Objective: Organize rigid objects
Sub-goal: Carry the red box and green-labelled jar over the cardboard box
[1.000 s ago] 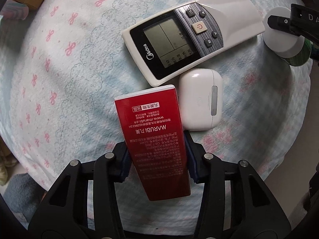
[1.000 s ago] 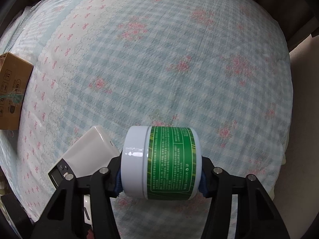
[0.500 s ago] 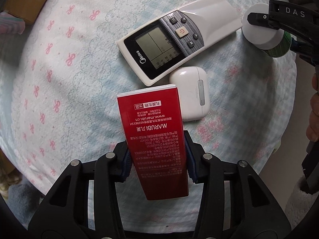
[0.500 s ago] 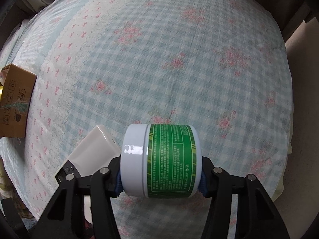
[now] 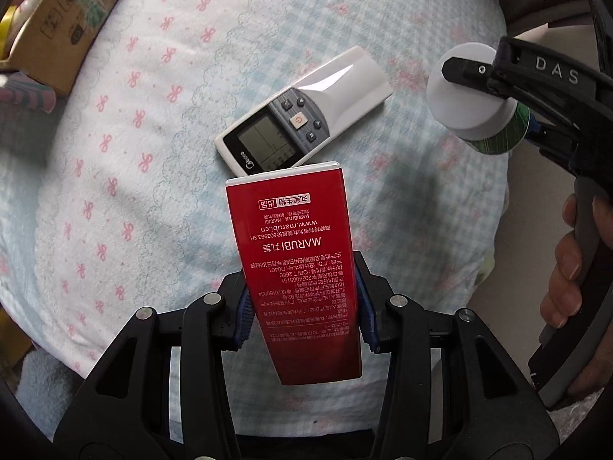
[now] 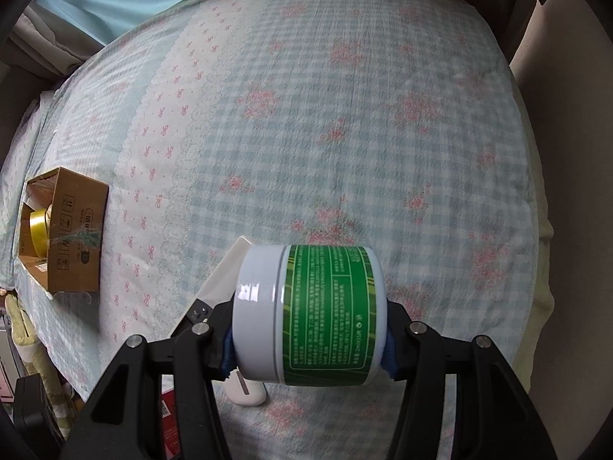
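The left gripper point(image 5: 302, 310) has its jaws closed on a red box point(image 5: 297, 264), with the blue pads point(image 5: 245, 312) pressing its two long sides. The box stands out beyond the jaws, white print on its upper face, and it is held clear of the bed point(image 5: 153, 88). Ahead of the jaws, just past the far end of the box, a white remote control point(image 5: 306, 115) lies flat on the bed cover, its screen end nearest the jaws and its body slanting away to the right.

The right gripper point(image 6: 306, 339) has its jaws closed on a white jar with a green label point(image 6: 310, 314). The jar lies on its side between the pads, lid end toward the left jaw, base toward the right jaw. In the left wrist view the same jar point(image 5: 479, 99) is seen to the right of the left jaws, above the bed edge, with a hand point(image 5: 571, 268) around the right gripper's handle.

In the right wrist view, the remote control point(image 6: 218, 287) shows partly behind the left side of the jar. Below the jar, a small white case point(image 6: 247, 393) lies on the bed, mostly hidden. Well to the left of the right jaws, an open cardboard box point(image 6: 72, 230) rests on the bed with a yellow tape roll point(image 6: 38, 237) inside.
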`<action>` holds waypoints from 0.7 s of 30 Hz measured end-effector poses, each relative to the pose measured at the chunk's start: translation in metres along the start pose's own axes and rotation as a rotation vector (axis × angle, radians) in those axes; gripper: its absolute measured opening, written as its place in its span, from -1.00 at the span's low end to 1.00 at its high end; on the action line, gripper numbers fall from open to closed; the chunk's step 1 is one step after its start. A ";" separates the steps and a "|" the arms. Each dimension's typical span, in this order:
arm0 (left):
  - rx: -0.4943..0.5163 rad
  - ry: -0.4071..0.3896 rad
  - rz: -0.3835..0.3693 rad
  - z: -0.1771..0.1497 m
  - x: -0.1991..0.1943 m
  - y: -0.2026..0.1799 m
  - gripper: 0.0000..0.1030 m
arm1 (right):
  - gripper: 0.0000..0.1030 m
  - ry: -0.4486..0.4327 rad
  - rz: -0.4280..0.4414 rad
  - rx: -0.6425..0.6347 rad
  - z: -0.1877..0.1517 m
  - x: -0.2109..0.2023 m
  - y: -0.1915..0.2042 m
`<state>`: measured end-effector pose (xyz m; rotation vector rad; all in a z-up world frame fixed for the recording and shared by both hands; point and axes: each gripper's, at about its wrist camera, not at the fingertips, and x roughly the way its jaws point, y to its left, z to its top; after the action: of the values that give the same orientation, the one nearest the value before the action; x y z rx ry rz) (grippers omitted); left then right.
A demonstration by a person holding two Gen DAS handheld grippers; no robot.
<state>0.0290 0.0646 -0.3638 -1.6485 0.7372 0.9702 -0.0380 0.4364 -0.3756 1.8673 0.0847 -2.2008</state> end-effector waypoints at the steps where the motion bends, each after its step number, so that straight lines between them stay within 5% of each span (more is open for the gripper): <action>1: -0.001 -0.007 -0.011 0.006 -0.009 0.010 -0.22 | 0.00 -0.006 -0.010 0.002 -0.001 -0.008 0.002; 8: -0.054 -0.071 -0.092 0.027 -0.074 0.059 -0.22 | 0.00 -0.053 -0.032 0.036 0.006 -0.059 0.033; 21: 0.012 -0.191 -0.050 0.105 -0.181 0.168 -0.22 | 0.00 -0.125 0.019 0.107 0.012 -0.108 0.160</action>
<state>-0.2251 0.1206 -0.2976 -1.5322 0.5693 1.0686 0.0026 0.2960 -0.2485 1.7698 -0.0751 -2.3452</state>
